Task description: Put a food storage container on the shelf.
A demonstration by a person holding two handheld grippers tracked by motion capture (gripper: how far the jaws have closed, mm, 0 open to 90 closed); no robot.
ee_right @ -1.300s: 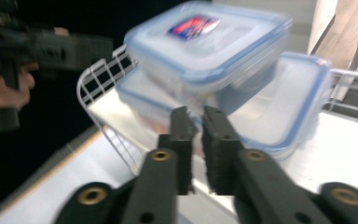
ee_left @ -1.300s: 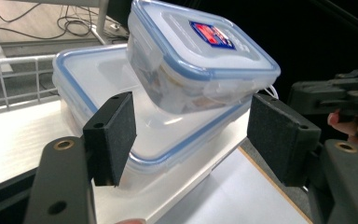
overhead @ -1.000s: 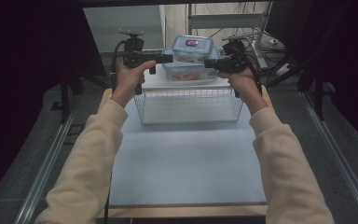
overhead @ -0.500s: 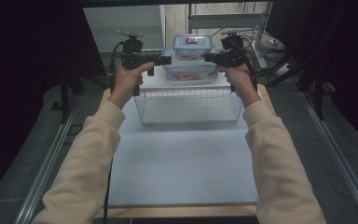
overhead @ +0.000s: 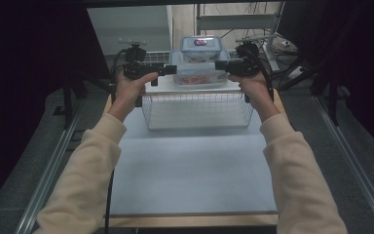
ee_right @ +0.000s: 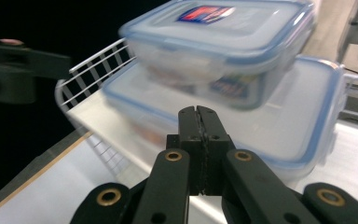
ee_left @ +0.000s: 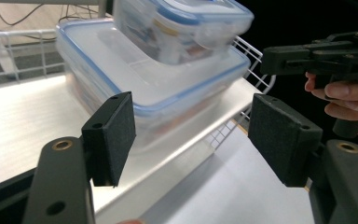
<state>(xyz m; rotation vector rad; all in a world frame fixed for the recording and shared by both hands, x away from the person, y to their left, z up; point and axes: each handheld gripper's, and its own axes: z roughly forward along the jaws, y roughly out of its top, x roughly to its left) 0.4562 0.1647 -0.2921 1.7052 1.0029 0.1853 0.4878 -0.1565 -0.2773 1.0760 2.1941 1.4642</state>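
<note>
Two clear lidded boxes with blue rims are stacked on the white top of a wire rack [overhead: 197,109]. The large box [overhead: 197,78] [ee_left: 121,70] [ee_right: 298,107] has the small box [overhead: 202,46] [ee_left: 182,23] [ee_right: 214,37] on top of it. My left gripper [overhead: 170,69] [ee_left: 198,135] is level at the boxes' left side. It stands open, with the large box's corner just beyond its pads. My right gripper [overhead: 219,65] [ee_right: 198,114] is shut on nothing and points at the boxes from the right, close to the large one. It also appears as the right gripper [ee_left: 272,56] far off.
The rack stands at the far end of a pale table [overhead: 195,165]. Its white shelf top [ee_left: 28,121] has bare room left of the boxes. Dark curtains flank the table, and cables and metal frames lie behind the rack.
</note>
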